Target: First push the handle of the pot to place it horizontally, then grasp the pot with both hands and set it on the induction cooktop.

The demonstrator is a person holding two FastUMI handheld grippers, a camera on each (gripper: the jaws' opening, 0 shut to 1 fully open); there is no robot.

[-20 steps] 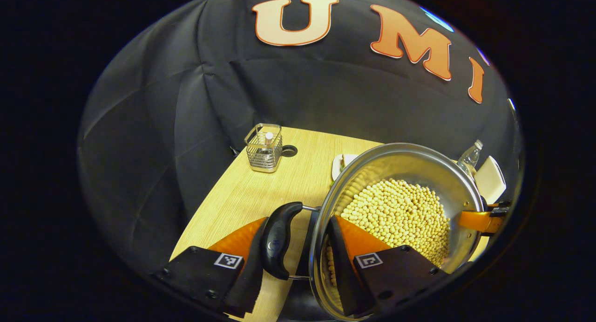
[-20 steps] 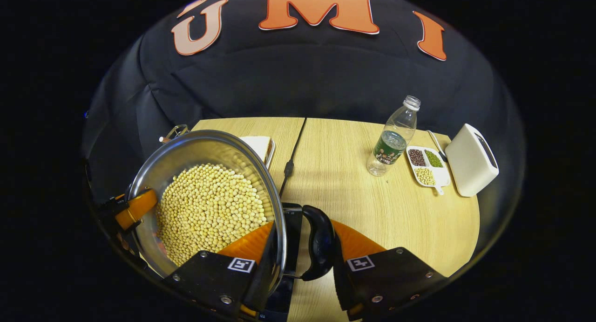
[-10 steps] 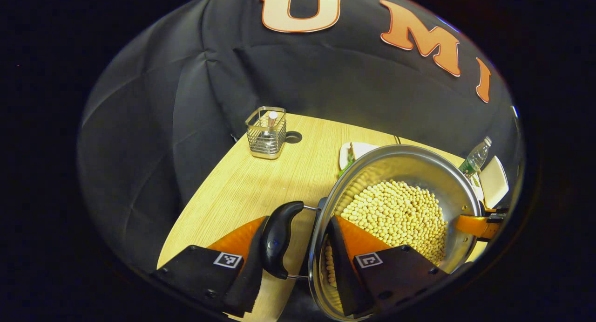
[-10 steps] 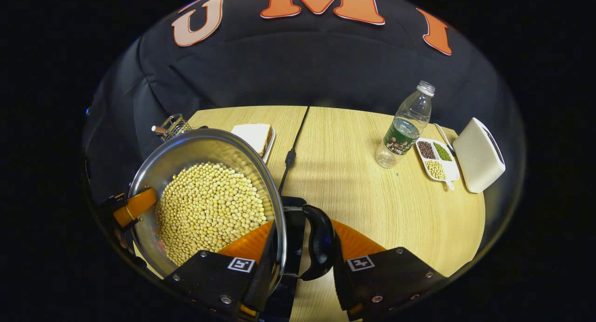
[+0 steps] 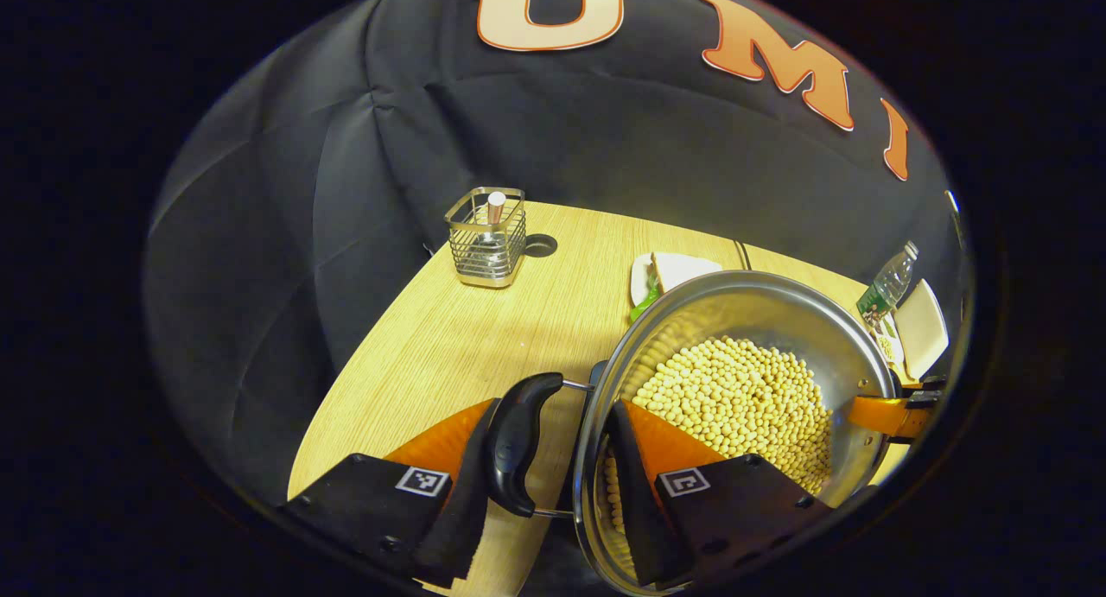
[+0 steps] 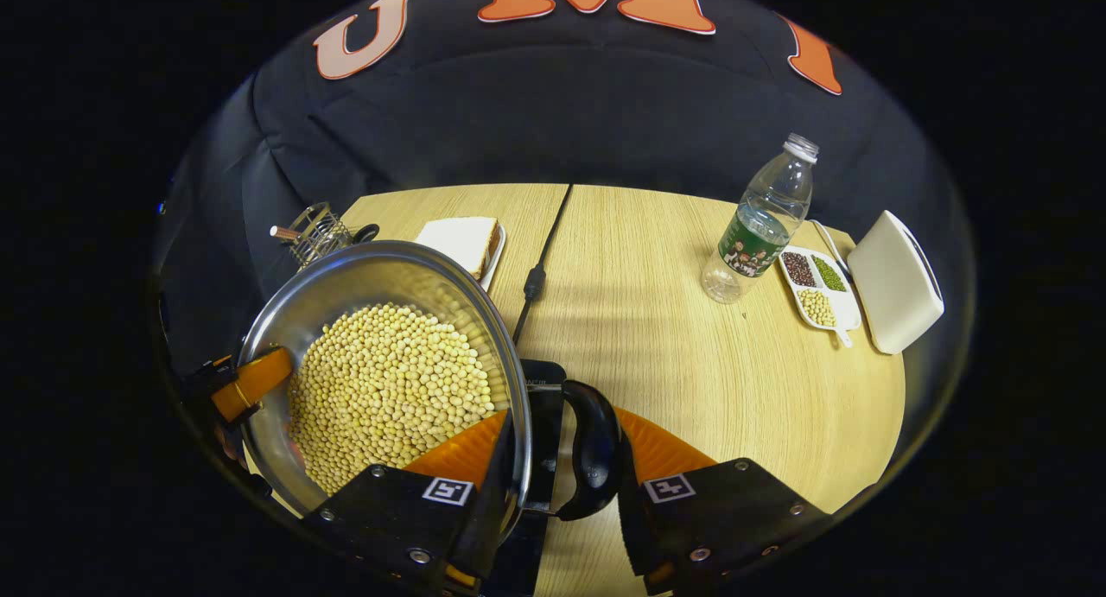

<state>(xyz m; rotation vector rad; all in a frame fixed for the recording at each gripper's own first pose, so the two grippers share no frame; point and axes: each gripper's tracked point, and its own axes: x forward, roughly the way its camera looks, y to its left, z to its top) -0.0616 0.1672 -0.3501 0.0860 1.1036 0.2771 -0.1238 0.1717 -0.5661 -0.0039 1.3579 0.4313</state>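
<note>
Left gripper (image 5: 553,459): clamped across the pot's side; one finger outside the black curved handle (image 5: 517,441), the other inside the rim against the wall.
Right gripper (image 6: 553,459): gripping the opposite side the same way; one finger inside the rim, the other outside the second black curved handle (image 6: 594,448). Also seen from the left gripper view at the far rim (image 5: 890,411).
Pot: round stainless-steel pot (image 6: 346,277), holding pale yellow beans (image 6: 389,390), carried between both grippers above the black induction cooktop (image 6: 540,385); contact with it cannot be told.
Table: light wooden tabletop (image 6: 674,355).
Beyond the pot: wire-mesh metal holder (image 5: 486,237), white plate of food (image 6: 467,238), black power cord (image 6: 540,251).
Far right: clear plastic bottle with green label (image 6: 760,221), white divided dish of beans (image 6: 816,290), white box-shaped appliance (image 6: 894,282).
</note>
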